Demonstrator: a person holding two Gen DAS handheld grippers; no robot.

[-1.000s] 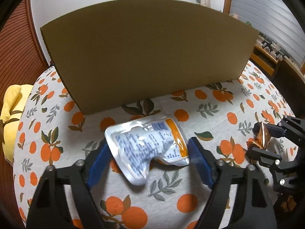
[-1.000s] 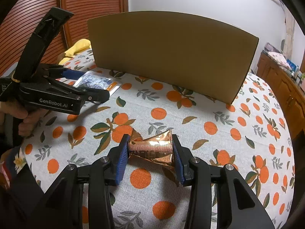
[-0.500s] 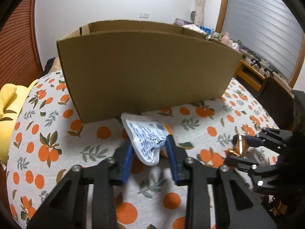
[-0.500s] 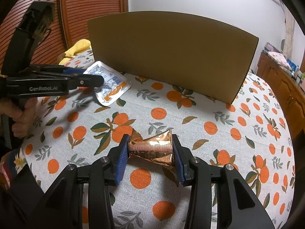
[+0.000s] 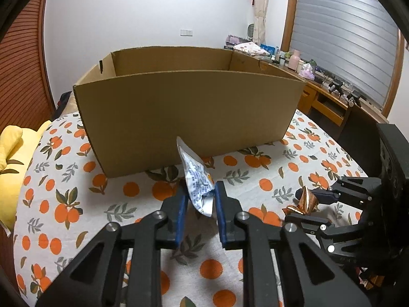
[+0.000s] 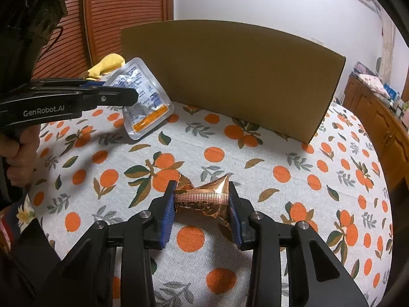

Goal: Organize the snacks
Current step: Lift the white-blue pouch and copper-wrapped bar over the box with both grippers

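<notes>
We have our left tongs [image 5: 200, 204] clamped on the silver foil pouch [image 5: 198, 184], lifted clear of the desk [image 5: 255, 179] to go over the cardboard box [image 5: 189, 112] wall, while our right tongs [image 6: 202, 202] pinch the copper wrapper [image 6: 204, 198] low, awaiting its turn.

Cardboard box [image 5: 189, 112] wall blocks path ahead

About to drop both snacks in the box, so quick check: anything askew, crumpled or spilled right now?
Nothing spilled. The silver pouch is pinched near one edge by the left gripper, so it hangs tilted above the tablecloth. The copper wrapper is squeezed and crumpled in the right gripper. The cardboard box stands upright.
</notes>
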